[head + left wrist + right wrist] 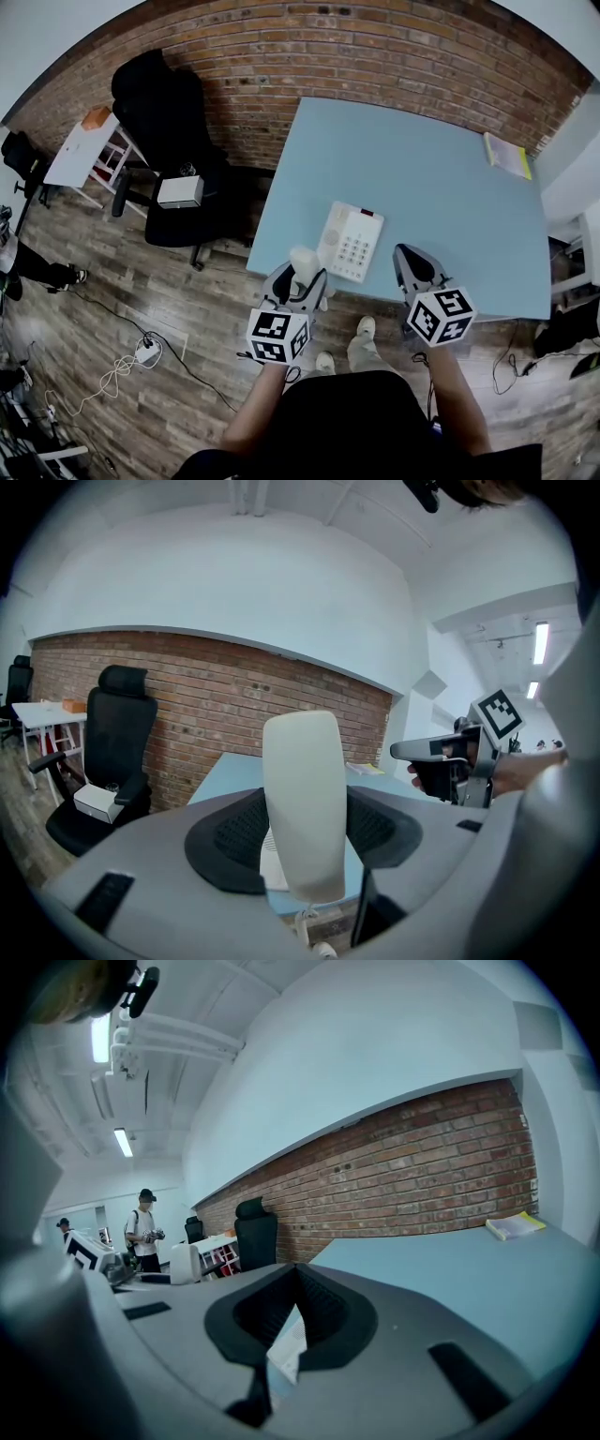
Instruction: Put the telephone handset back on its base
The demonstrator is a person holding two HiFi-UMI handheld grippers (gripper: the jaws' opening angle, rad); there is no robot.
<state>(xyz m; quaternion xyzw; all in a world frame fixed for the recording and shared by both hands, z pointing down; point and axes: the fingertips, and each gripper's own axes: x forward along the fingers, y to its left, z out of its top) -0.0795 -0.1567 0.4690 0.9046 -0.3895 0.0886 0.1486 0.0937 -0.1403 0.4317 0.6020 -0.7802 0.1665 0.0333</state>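
Your left gripper [296, 284] clamps the white handset [302, 799] upright, just left of the phone base [352, 241]. Your right gripper [413, 265], jaws together and empty, hovers just right of the base, over the blue table [441, 178].

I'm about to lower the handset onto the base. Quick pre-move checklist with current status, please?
1. Handset secure in the left gripper: ok, jaws shut on it, held upright.
2. Base ready: ok, lies flat on the table, nothing on it.
3. Handset lined up over the base: not ok, it sits beside the base's near-left corner.
4. Right gripper out of the way: ok, right of the base, jaws shut, empty.
5. Cord free of snags: cannot tell.
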